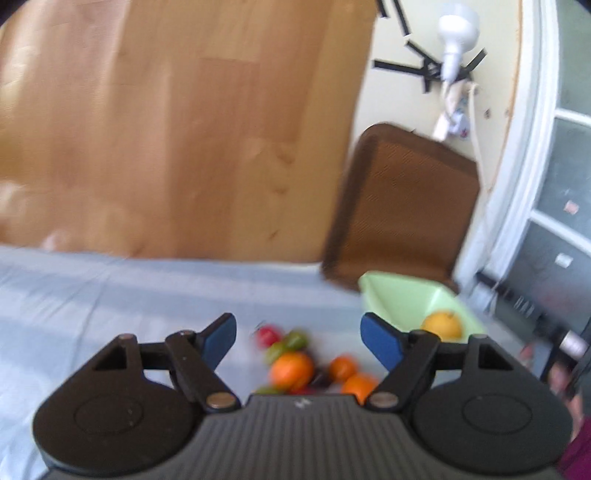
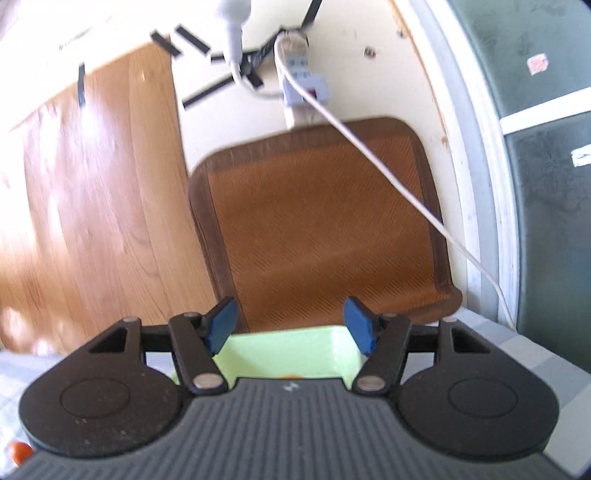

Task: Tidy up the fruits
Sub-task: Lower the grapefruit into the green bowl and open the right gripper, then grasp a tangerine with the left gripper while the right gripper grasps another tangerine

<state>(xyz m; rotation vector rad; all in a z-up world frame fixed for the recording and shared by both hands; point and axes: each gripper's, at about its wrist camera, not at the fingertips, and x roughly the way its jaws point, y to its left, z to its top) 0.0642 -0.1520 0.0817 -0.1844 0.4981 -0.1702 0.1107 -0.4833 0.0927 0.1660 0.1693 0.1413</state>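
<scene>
In the left wrist view, a pile of small fruits lies on the pale blue cloth: an orange one (image 1: pixel 291 370), two more orange ones (image 1: pixel 343 367), a red one (image 1: pixel 268 335) and green ones (image 1: pixel 295 340). A light green bin (image 1: pixel 399 299) to the right holds one yellow-orange fruit (image 1: pixel 442 324). My left gripper (image 1: pixel 299 341) is open and empty above the pile. My right gripper (image 2: pixel 291 328) is open and empty, just above the green bin (image 2: pixel 291 354); a sliver of orange fruit (image 2: pixel 290 376) shows inside it.
A brown woven mat (image 1: pixel 402 210) leans on the wall behind the bin, also in the right wrist view (image 2: pixel 321 229). A wooden board (image 1: pixel 177 125) stands to the left. A white cable (image 2: pixel 406 192), lamp (image 1: pixel 456 33) and window frame (image 2: pixel 491 184) are at the right.
</scene>
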